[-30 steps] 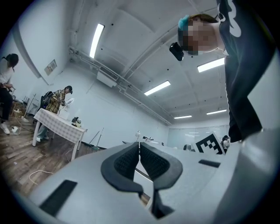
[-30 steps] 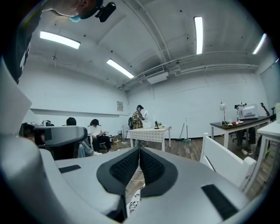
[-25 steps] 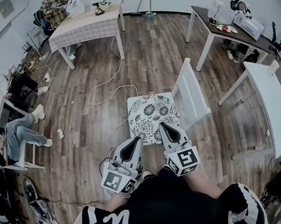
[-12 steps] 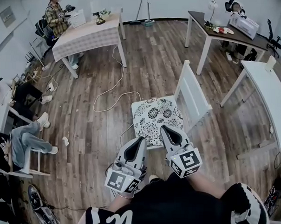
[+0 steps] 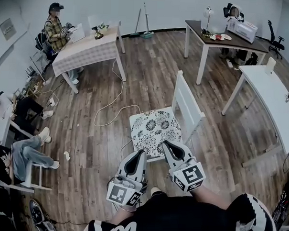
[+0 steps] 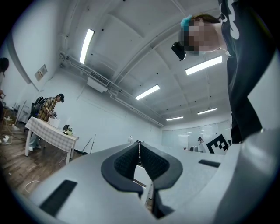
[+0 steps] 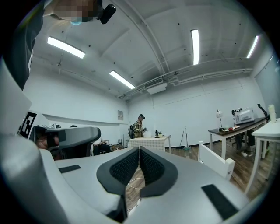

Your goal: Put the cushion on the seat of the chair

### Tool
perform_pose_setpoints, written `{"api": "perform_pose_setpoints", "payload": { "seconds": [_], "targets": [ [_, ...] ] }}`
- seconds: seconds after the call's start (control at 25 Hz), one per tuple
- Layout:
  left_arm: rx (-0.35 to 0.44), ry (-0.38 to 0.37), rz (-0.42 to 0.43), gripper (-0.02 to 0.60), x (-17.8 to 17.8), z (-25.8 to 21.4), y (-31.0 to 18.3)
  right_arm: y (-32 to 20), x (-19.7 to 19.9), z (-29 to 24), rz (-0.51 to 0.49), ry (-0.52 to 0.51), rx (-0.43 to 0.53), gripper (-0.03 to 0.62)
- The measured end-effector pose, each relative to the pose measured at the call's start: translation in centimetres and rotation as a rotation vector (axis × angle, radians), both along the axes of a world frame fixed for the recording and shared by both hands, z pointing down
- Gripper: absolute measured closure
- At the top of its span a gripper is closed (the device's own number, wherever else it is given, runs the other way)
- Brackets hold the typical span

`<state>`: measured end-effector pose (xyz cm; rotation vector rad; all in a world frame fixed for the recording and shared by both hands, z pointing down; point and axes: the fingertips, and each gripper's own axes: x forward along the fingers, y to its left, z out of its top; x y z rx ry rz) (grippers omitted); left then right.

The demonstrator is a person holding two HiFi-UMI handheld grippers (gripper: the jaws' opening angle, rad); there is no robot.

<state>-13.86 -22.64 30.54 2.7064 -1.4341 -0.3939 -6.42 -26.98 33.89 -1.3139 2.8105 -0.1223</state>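
A flower-patterned cushion (image 5: 153, 130) lies flat on the seat of a white chair (image 5: 185, 102) in the middle of the head view. My left gripper (image 5: 141, 152) hovers just off the cushion's near edge, shut with nothing in it. My right gripper (image 5: 165, 143) is over the cushion's near right corner, also shut and empty. In the left gripper view the pads meet at the tip of the left gripper (image 6: 139, 143). The right gripper view shows the right gripper (image 7: 139, 148) with its pads pressed together, and the chair's backrest (image 7: 214, 162) to the right.
A white cable (image 5: 113, 111) trails over the wooden floor left of the chair. A checked table (image 5: 88, 45) with a standing person (image 5: 56, 30) is at the back left. A dark-topped table (image 5: 219, 41) and a white table (image 5: 274, 101) stand at the right. Seated people (image 5: 23, 145) are at the left edge.
Both grippers have shifted a little along the cushion's near edge, still shut and empty. The head view has lifted and takes in more of the room. The cushion has not moved.
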Motion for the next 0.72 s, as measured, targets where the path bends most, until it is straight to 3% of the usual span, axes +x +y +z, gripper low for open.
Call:
{"api": "perform_pose_setpoints", "payload": {
  "seconds": [0.48, 0.72],
  "targets": [
    [-0.014, -0.026, 0.004, 0.568, 7.8, 0.4, 5.6, 6.3, 6.2, -0.1, -0.044, -0.028, -0.010, 0.571],
    [-0.035, -0.025, -0.035, 0.568, 11.1, 1.0, 10.0, 10.8, 9.6, 0.1, -0.077, -0.033, -0.024, 0.571]
  ]
}}
